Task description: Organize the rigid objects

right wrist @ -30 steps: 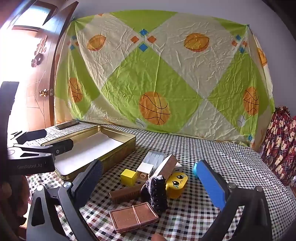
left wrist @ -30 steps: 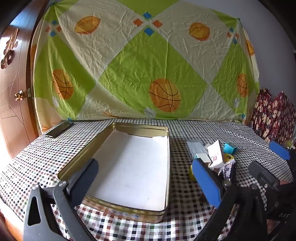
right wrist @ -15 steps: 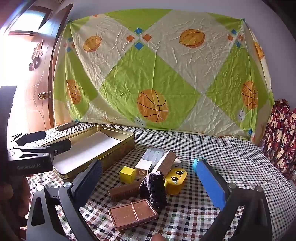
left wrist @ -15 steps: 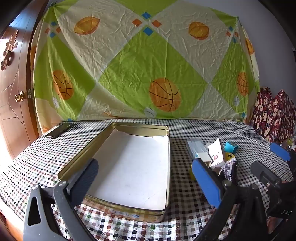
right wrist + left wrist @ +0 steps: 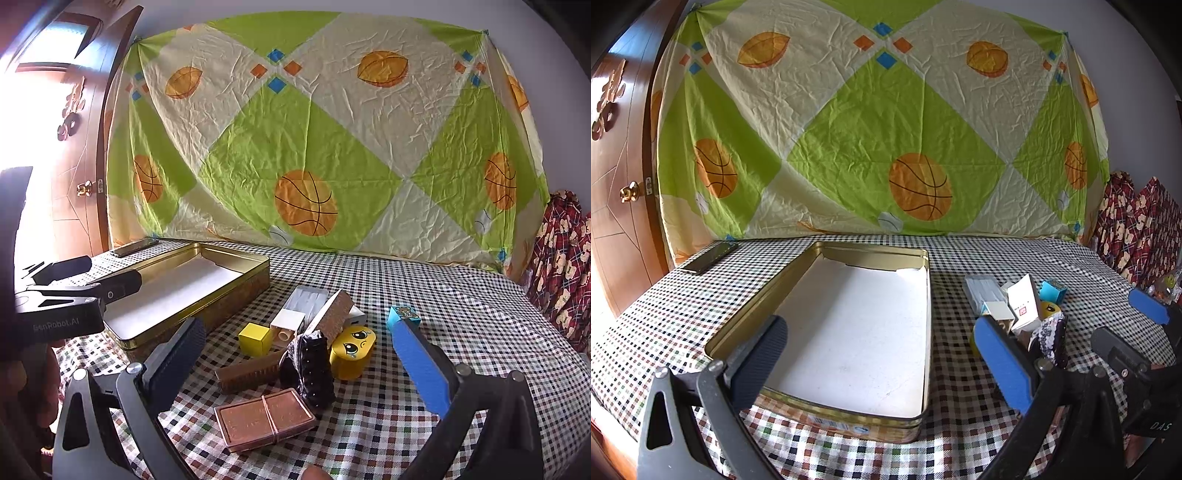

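Left wrist view: the checked table [image 5: 665,314] carries a gold tin [image 5: 816,295], lidless and lined white, lying directly ahead of the left gripper [image 5: 882,365], whose jaws are spread wide and grasp nothing; the tin's near wall sits between its fingers. Right of the tin lies a pile of small items. In the right wrist view the right gripper [image 5: 299,365] is likewise spread and empty, with the pile between and just ahead of its fingers: a banded brown case [image 5: 264,419] nearest, then a black pouch [image 5: 312,373], a yellow face box [image 5: 352,350], a yellow cube [image 5: 255,338].
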Demonstrator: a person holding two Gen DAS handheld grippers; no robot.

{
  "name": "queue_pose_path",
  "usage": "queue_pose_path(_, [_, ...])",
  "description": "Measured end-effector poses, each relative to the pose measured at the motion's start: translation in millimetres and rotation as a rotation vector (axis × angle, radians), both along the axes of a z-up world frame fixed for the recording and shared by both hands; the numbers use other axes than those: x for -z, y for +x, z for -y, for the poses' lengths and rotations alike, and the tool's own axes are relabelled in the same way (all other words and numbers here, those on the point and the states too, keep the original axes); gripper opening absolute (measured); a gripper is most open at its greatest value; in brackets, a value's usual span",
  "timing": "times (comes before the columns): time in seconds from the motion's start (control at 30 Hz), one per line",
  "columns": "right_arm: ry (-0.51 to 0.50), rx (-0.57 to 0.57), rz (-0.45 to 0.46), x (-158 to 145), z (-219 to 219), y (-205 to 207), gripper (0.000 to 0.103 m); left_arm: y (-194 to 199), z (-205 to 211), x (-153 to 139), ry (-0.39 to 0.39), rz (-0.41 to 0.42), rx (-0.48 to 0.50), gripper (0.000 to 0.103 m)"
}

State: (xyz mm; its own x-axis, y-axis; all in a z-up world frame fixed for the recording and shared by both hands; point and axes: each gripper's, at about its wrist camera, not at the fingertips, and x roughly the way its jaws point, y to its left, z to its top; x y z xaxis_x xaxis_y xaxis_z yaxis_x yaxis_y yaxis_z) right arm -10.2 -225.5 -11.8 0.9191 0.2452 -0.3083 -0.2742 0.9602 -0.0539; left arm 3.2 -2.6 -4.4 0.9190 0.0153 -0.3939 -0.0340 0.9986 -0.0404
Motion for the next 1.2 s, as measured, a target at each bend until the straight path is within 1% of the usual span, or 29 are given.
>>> queue_pose_path(0.27, [0.004,0.002,-0.015,2.5,3.8,1.2,0.102,0.3,2.7,3.7,0.003,0.000,0.009,0.103])
queue_pose_path(0.4, [0.007,0.000,-0.038,8.6,9.7,2.1,0.102,-2.1,5.0,6.9,-0.001,0.002,0.024,0.103])
queue_pose_path(0.57, [0.019,-0.022,-0.104,26.3,14.5,5.4,0.102,-3.2,12.3,13.7,-0.006,-0.006,0.063,0.103])
queue_pose_path(0.67, [-0.004,-0.055,-0.136,37.1,8.4,8.1,0.102,-2.6,18.0,15.1,-0.003,-0.008,0.081,0.103])
queue_pose_path(1.0, [-0.021,-0.140,-0.276,62.2,-5.5,24.8,0.101,-2.9,21.2,19.4,-0.005,-0.014,0.092,0.103])
queue_pose_path(1.1, [-0.018,-0.140,-0.313,63.4,-5.8,30.7,0.099,-3.0,25.0,21.4,0.000,-0.016,0.101,0.103])
queue_pose_path(1.13, [-0.030,-0.136,-0.337,64.9,-7.7,34.5,0.095,-2.9,25.9,22.0,0.002,-0.018,0.104,0.103])
queue_pose_path(1.17, [-0.028,-0.149,-0.355,65.7,-8.8,37.1,0.093,-3.2,26.3,22.4,0.003,-0.019,0.107,0.103])
queue_pose_path(1.2, [-0.035,-0.156,-0.366,66.7,-9.9,38.7,0.089,-3.3,26.8,22.8,0.003,-0.019,0.109,0.103])
